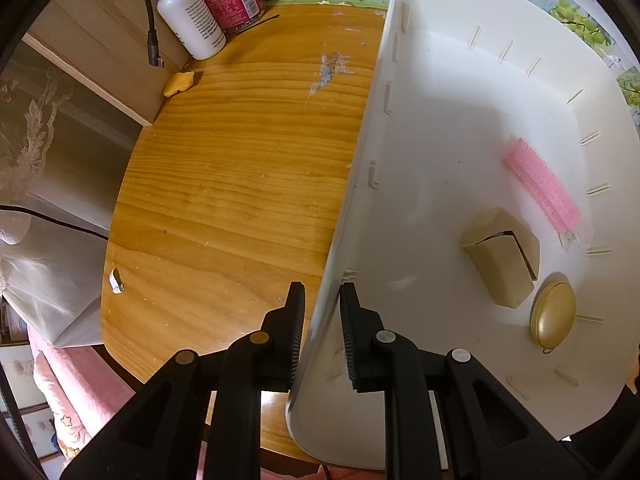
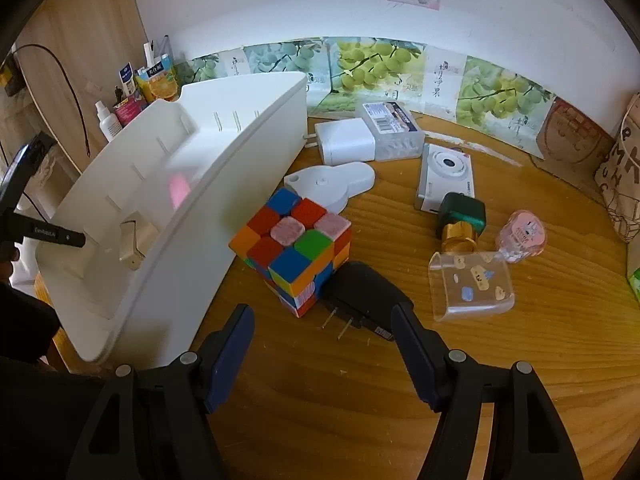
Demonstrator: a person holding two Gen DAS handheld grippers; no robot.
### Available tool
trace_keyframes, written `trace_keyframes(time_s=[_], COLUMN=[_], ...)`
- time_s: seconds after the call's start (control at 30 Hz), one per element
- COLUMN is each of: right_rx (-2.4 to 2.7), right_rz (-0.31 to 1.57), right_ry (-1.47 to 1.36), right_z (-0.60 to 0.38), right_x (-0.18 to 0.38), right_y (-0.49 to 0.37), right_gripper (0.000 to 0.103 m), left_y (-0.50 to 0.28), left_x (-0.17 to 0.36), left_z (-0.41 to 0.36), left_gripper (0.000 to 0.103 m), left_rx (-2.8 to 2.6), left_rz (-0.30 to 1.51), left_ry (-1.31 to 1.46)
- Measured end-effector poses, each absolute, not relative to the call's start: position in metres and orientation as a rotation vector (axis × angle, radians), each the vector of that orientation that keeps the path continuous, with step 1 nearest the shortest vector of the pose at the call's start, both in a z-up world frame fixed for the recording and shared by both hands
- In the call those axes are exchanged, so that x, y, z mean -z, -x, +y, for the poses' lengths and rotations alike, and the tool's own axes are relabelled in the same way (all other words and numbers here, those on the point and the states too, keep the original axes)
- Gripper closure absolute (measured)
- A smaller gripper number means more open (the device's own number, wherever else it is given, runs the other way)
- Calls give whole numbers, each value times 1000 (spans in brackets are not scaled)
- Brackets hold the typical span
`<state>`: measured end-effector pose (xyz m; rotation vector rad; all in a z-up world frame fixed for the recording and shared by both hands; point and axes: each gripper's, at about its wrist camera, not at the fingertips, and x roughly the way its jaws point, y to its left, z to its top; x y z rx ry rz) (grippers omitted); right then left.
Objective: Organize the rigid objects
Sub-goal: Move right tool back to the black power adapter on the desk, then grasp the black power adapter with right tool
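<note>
Left claw (image 1: 320, 320): clenched on the near wall of the bin (image 1: 460, 92), one finger inside, one outside; bin tilted on the surface (image 1: 240, 160).
Bin contents: pink roller (image 1: 540, 184) against the far wall; beige box (image 1: 500, 256) beside it; gold disc (image 1: 553, 315) just beside the box.
Right claw (image 2: 322, 344): released, jaws wide apart, grasping nothing, over the surface near the bin.
Beside the bin: cube (image 2: 294, 248), touching a black plug (image 2: 368, 296) that lies between the claw's fingers.
Beyond the cube: white disc holder (image 2: 332, 184), white charger (image 2: 346, 142), camera (image 2: 446, 176), green bottle (image 2: 462, 216), clear case (image 2: 472, 284).
</note>
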<state>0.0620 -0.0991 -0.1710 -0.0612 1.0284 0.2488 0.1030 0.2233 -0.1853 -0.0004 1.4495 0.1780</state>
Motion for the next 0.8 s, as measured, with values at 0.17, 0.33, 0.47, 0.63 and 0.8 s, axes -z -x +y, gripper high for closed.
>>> trace_keyframes(time_s=[0.17, 0.33, 0.47, 0.63, 0.8], right_rx=[-224, -197, -171, -144, -137], right_rz=[1021, 1012, 998, 1024, 1019], right_ry=[84, 111, 146, 164, 145], right_z=[-100, -101, -102, -104, -106], right_x=[184, 195, 203, 214, 217], right_y=[-62, -67, -73, -80, -85], right_gripper=[31, 31, 31, 31, 31], left_y=[-105, -105, -105, -107, -107], left_x=[185, 187, 187, 188, 189], left_z=[223, 222, 221, 221, 221], left_gripper=[83, 83, 83, 83, 83], left_rx=[-178, -179, -182, -185, -187], left_rz=[1451, 1454, 1455, 1457, 1459], left_ry=[-5, -10, -10, -9, -12])
